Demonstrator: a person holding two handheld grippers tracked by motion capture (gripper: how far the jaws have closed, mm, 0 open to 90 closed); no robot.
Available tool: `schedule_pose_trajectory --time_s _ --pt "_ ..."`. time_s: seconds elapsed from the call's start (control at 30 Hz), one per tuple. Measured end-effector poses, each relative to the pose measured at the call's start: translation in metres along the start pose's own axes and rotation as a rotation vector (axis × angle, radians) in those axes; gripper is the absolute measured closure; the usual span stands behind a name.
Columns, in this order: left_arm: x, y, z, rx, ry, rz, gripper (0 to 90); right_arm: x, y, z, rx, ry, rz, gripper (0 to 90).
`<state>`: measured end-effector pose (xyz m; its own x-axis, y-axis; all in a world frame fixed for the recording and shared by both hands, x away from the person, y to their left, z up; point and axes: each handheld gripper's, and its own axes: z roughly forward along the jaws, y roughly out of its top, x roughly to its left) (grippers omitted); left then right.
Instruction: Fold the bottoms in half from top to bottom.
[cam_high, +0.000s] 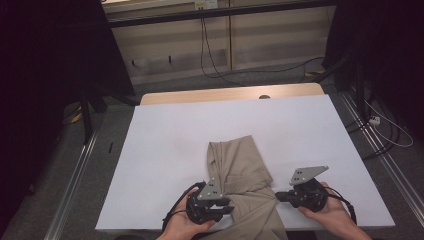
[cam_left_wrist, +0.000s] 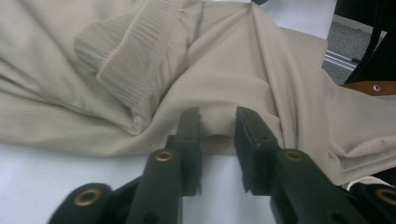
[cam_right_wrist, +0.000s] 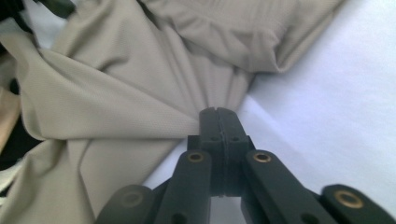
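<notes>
Shirt (cam_high: 239, 172) in beige lies partly folded at the near middle of our white-covered bench (cam_high: 165, 140), its lower part hanging off the near edge, and we judge a fold is in hand: we work it from both sides so the cloth can be drawn taut. Our right tongs (cam_right_wrist: 218, 112) are clenched on a pinch of fabric at the shirt's edge, pulling creases toward the jaws. Our left tongs (cam_left_wrist: 217, 122) stand partly parted, a low ridge of cloth between the jaws but the pads not pressing it. A ribbed cuff (cam_left_wrist: 123, 70) lies folded over just beyond them.
</notes>
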<state>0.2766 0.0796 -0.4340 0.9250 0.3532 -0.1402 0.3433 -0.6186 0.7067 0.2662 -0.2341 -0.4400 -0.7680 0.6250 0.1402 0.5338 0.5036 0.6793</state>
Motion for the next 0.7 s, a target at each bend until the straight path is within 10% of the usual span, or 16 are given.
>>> schedule_pose_trajectory --time_s 0.33,0.43,0.5,0.7 --pt "-0.012 -0.009 0.011 0.036 0.037 0.076 65.6 0.019 -0.004 -0.001 0.007 0.064 -0.015 74.1" --pt "-0.018 -0.008 0.013 0.042 0.020 0.099 84.1 0.028 -0.006 0.007 0.050 0.045 -0.049 66.9" --pt "-0.023 -0.006 0.014 0.053 0.047 0.130 88.6 0.031 -0.007 0.007 0.046 0.015 -0.047 73.2" --pt "-0.014 -0.009 0.005 0.075 0.019 0.055 89.9 0.025 -0.007 0.005 0.053 0.003 -0.005 90.0"
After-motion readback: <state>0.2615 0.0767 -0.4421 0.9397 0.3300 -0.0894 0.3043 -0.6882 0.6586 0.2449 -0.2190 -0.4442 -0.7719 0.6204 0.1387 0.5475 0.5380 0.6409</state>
